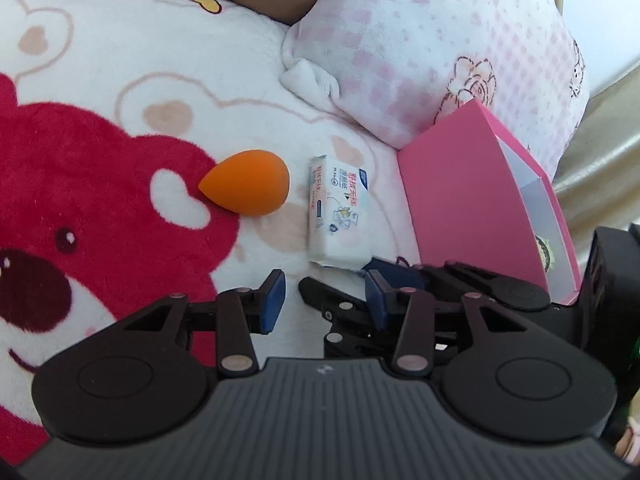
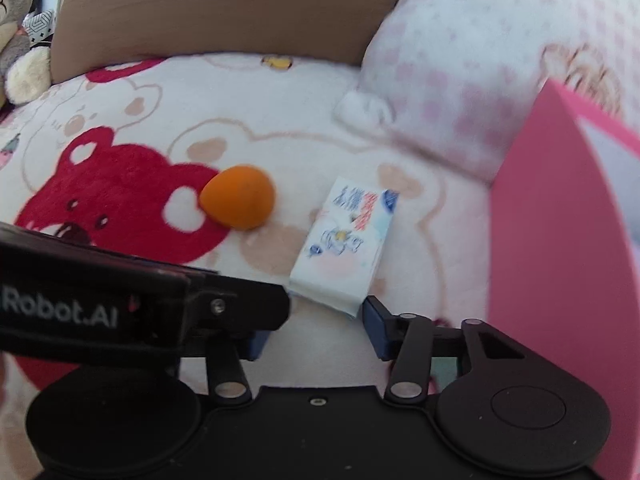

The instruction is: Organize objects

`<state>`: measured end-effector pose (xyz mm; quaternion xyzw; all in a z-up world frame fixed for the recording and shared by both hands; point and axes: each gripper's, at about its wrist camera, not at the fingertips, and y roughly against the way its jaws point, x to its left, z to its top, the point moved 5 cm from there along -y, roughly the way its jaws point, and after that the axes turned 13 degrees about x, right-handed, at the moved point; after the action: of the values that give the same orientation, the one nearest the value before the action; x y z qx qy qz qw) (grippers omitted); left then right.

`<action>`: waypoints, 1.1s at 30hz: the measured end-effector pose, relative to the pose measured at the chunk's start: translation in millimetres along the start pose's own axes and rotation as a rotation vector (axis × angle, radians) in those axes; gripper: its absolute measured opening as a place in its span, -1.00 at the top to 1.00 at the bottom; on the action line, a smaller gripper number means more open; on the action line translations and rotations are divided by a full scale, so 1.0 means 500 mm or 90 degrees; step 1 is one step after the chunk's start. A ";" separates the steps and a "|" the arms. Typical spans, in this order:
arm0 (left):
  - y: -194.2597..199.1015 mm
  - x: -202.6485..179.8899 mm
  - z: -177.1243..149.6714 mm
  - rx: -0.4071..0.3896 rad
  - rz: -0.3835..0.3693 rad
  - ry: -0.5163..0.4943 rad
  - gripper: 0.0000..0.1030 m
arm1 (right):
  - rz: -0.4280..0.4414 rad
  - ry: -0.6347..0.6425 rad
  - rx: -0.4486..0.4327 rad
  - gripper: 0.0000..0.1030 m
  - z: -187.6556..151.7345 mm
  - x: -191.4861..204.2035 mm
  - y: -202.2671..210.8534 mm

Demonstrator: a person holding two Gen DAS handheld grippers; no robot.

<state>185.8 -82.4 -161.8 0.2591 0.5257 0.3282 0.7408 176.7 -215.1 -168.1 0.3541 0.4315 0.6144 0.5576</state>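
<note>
A white tissue pack (image 1: 338,208) (image 2: 344,240) lies on the bear-print blanket, with an orange teardrop sponge (image 1: 246,182) (image 2: 240,202) to its left. To its right stands an open pink box (image 1: 472,208) (image 2: 560,280). My left gripper (image 1: 325,300) hovers just short of the pack's near end, its blue pads apart and nothing gripped. My right gripper (image 2: 316,332) sits close beside it, pads also apart, with the pack's near edge just ahead of its fingertips and untouched. One of the right gripper's black fingers (image 1: 320,298) shows in front of the left pads. The left gripper's housing (image 2: 100,308) crosses the right wrist view.
A fluffy white blanket (image 1: 100,80) with a red bear covers the surface. A pink checked pillow (image 1: 440,40) (image 2: 480,60) leans behind the box. A brown cushion (image 2: 220,4) runs along the back, with plush toys (image 2: 20,40) at the far left.
</note>
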 end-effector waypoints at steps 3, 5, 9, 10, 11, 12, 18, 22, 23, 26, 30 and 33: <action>-0.001 -0.005 0.003 -0.009 -0.001 -0.005 0.20 | 0.008 0.006 0.003 0.37 0.002 0.004 0.003; -0.001 -0.007 0.004 -0.024 0.019 -0.011 0.20 | 0.015 0.018 0.005 0.55 0.000 0.011 0.003; -0.006 0.005 -0.001 -0.025 0.019 0.009 0.20 | 0.030 0.031 -0.002 0.57 -0.004 0.020 0.014; -0.005 0.007 -0.001 -0.030 0.016 0.014 0.20 | 0.032 0.036 -0.004 0.57 -0.005 0.024 0.018; -0.005 0.010 0.000 -0.036 0.017 0.018 0.20 | 0.026 0.040 -0.002 0.57 -0.004 0.027 0.020; -0.004 0.012 0.003 -0.040 0.019 0.023 0.20 | 0.016 0.041 0.004 0.56 -0.001 0.028 0.022; -0.002 0.008 0.024 -0.034 -0.003 0.015 0.40 | -0.031 0.090 0.024 0.04 0.032 0.024 0.018; -0.014 0.013 0.035 -0.011 -0.016 0.039 0.51 | -0.047 0.107 0.063 -0.50 0.046 0.009 0.004; -0.019 0.018 0.036 -0.001 -0.013 0.049 0.51 | -0.047 0.120 0.079 -0.60 0.050 0.011 -0.003; -0.022 0.035 0.030 0.002 -0.019 0.075 0.51 | -0.088 0.182 0.113 -0.63 0.067 0.025 -0.021; -0.016 0.056 0.027 -0.003 -0.034 0.100 0.52 | -0.148 0.280 0.115 -0.79 0.083 0.044 -0.030; -0.014 0.065 0.027 0.001 -0.040 0.109 0.53 | -0.168 0.286 0.147 -0.87 0.093 0.050 -0.048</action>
<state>207.4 -63.0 -182.7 0.2144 0.5953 0.3252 0.7028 225.2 -184.2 -174.1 0.2110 0.6535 0.5464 0.4794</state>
